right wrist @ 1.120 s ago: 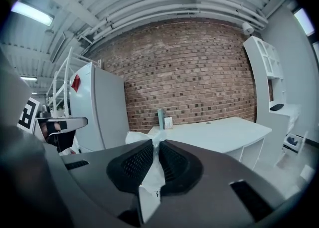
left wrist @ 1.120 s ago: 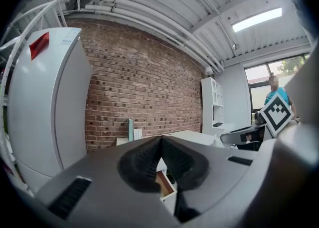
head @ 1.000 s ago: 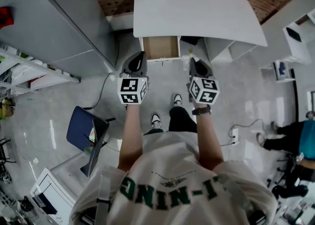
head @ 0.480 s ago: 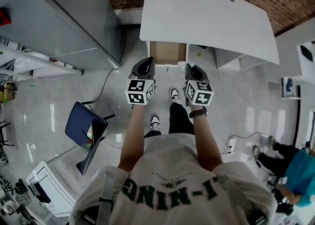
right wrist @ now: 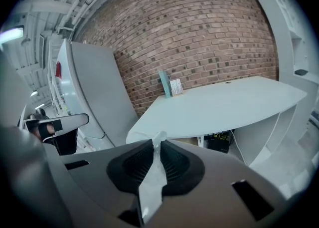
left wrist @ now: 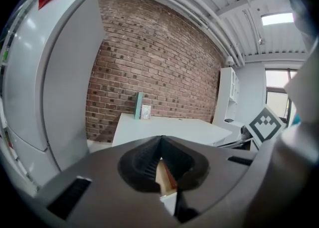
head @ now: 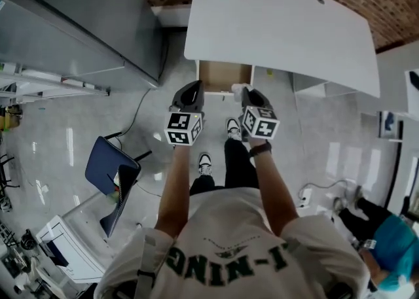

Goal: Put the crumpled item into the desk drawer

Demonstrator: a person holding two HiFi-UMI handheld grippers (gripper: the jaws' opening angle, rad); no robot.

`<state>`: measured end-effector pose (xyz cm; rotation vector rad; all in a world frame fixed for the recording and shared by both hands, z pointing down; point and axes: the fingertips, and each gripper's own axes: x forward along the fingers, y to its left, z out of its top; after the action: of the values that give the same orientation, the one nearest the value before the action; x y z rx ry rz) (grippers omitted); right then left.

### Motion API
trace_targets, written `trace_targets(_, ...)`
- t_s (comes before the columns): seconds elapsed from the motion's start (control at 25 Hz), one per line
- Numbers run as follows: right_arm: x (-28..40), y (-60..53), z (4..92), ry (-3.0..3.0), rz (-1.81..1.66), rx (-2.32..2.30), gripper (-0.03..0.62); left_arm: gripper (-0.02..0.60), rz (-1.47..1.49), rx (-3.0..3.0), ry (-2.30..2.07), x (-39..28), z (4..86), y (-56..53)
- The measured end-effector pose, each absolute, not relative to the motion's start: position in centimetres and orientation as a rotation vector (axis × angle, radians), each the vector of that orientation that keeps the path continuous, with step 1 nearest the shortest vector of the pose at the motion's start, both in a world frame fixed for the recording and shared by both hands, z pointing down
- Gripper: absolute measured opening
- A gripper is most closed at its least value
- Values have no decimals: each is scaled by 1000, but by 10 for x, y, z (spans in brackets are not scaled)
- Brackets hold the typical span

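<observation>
Stands nearer to the counter (head: 281, 26) than a second ago, with the open drawer (head: 224, 76) now just ahead of both grippers in the head view. Leaves, most likely, only the last reach and the release over the drawer.

Holds the crumpled item (right wrist: 151, 174) clamped in the jaws of the right gripper (right wrist: 157, 143), well clear of the drawer as yet. Looks thin, pale and creased, pinched flat between the ribbed pads, poking a little past the tips and trailing down behind. Carries nothing in the left gripper (left wrist: 161, 141), jaws together at the tips.

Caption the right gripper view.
Right gripper shut on pale crumpled sheet, facing curved white desk and red brick wall.
</observation>
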<state>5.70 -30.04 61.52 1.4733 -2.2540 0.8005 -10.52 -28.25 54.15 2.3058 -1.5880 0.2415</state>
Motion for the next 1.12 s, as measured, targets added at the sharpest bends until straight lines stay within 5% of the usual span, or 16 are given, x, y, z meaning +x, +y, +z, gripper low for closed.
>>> trace_targets(1.12,58,-397,831,-2025,1079,1292,28,-2,281,2239,-1549,-82,687,-375)
